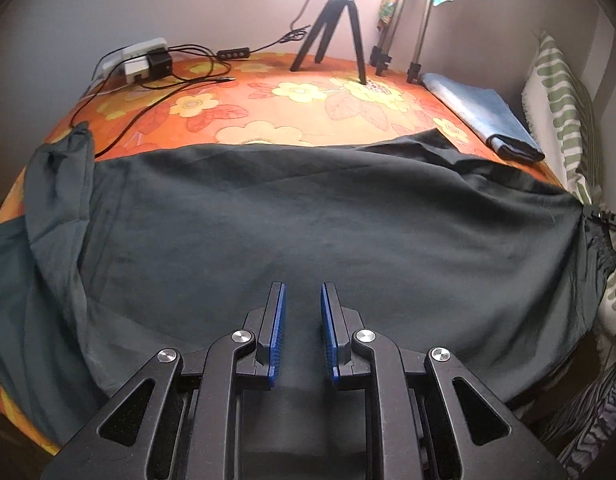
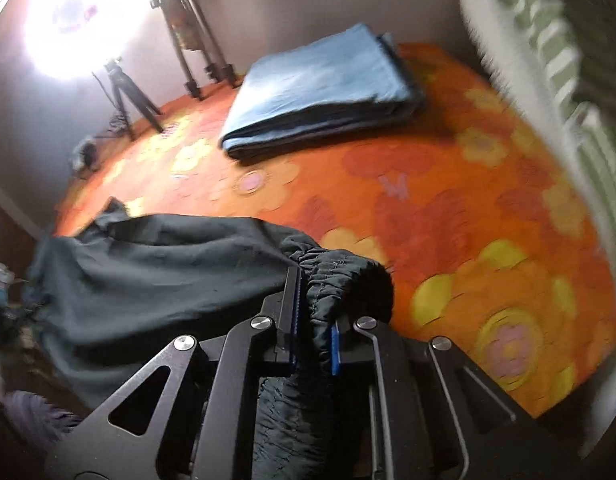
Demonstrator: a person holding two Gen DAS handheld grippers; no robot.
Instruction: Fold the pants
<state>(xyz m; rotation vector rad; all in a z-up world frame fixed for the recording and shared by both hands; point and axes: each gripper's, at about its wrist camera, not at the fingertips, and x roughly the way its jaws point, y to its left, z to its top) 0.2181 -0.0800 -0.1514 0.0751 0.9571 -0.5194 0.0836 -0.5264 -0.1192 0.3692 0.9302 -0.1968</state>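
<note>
orange floral bedspread (image 1: 291, 108) covers the work surface, bounded by a grey wall at the far side. dark pants (image 1: 308, 220) lie spread across the near half of it, left to right. left gripper (image 1: 302, 294) sits over the near middle of the pants, its blue pads (image 1: 276, 320) narrowly apart with nothing between them. right gripper (image 2: 314, 300) pinches the gathered elastic waistband (image 2: 332, 268) at the right end of the pants, the fabric bunched between the fingers. folded blue cloth (image 1: 480, 112) lies at the far right, well apart from the pants. black tripod (image 1: 340, 28) stands at the far edge, and a power strip (image 1: 141, 58) with cables lies far left
</note>
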